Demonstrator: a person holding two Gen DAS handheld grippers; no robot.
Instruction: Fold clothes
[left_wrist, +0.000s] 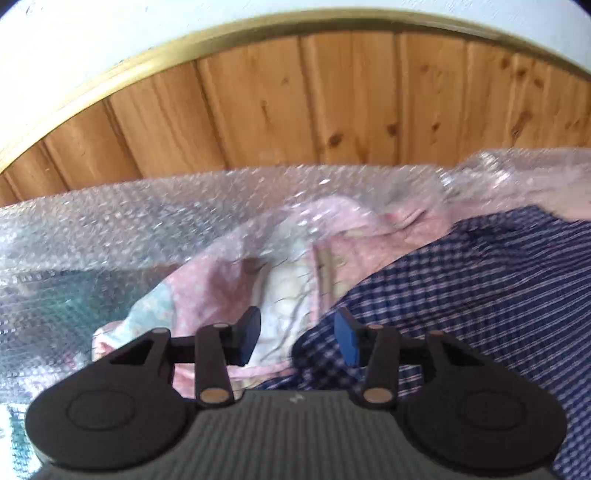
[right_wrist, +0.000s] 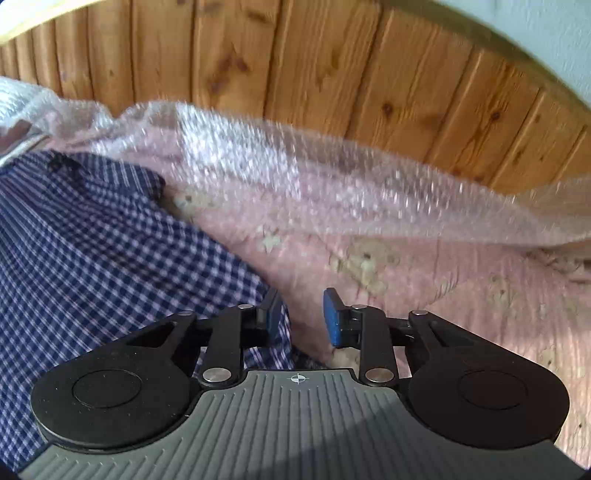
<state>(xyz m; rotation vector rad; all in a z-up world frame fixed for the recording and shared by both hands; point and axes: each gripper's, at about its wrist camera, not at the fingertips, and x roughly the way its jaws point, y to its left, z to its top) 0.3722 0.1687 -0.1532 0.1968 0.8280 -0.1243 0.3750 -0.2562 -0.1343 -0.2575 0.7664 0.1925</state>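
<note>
navy checked shirt (right_wrist: 110, 236) spread flat on pink blanket (right_wrist: 424, 295), long axis unclear, left gripper (left_wrist: 297, 338) and right gripper (right_wrist: 301, 317) fingers apart

Both cams sit low & close over the bedding, facing the wood-panel wall (left_wrist: 332, 99). Left cam has the checked shirt (left_wrist: 480, 288) on its right, right cam on its left; both share shirt, bubble wrap (right_wrist: 295, 166) & wall.

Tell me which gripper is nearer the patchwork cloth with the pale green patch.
Left. The left gripper hangs open right over the patchwork cloth, at the checked shirt's edge. The right gripper straddles the shirt's other edge; that cloth is out of its view.
</note>
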